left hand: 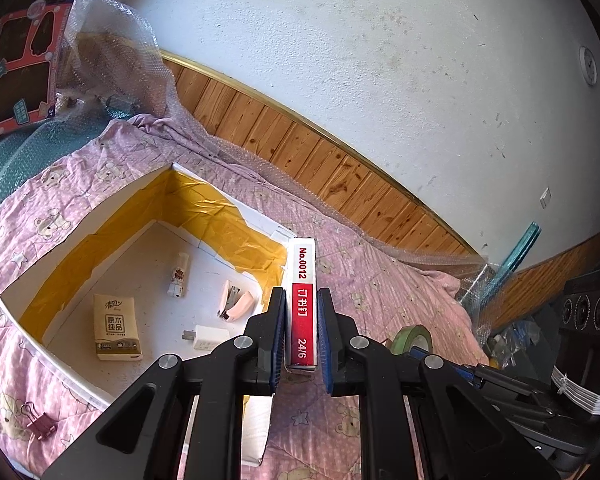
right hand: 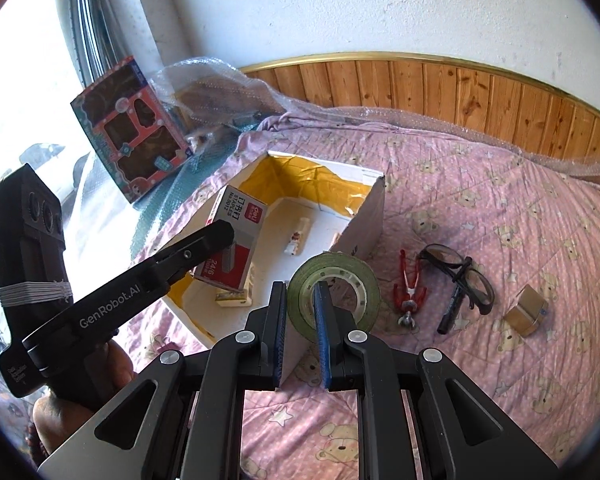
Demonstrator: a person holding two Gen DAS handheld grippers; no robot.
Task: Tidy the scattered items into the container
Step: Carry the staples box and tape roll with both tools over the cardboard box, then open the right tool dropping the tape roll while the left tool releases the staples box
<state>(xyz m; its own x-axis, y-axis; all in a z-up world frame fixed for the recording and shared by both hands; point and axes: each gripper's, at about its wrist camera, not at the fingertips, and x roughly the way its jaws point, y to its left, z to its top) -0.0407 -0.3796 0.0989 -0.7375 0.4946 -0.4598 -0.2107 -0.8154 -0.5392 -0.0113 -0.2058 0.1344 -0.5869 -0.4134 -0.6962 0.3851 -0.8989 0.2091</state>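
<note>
two grippers were each loaded. left gripper (left hand: 300, 320) had its jaws pinching the red staple box (left hand: 302, 304), held above the white container (left hand: 80, 236), at its 3 o'clock rim. right gripper (right hand: 300, 320) pinched the green tape roll (right hand: 334, 292) through its wall, near the container's corner. glasses (right hand: 460, 276), red clippers (right hand: 408, 292) and a small brown box (right hand: 526, 310) lay on the pink bedspread (right hand: 500, 200), at the roll's 3 o'clock.

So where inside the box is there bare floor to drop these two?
Box floor is bare along the yellow-taped far walls and between tissue pack and small bottle. It is crowded near the stapler and charger plug.
</note>
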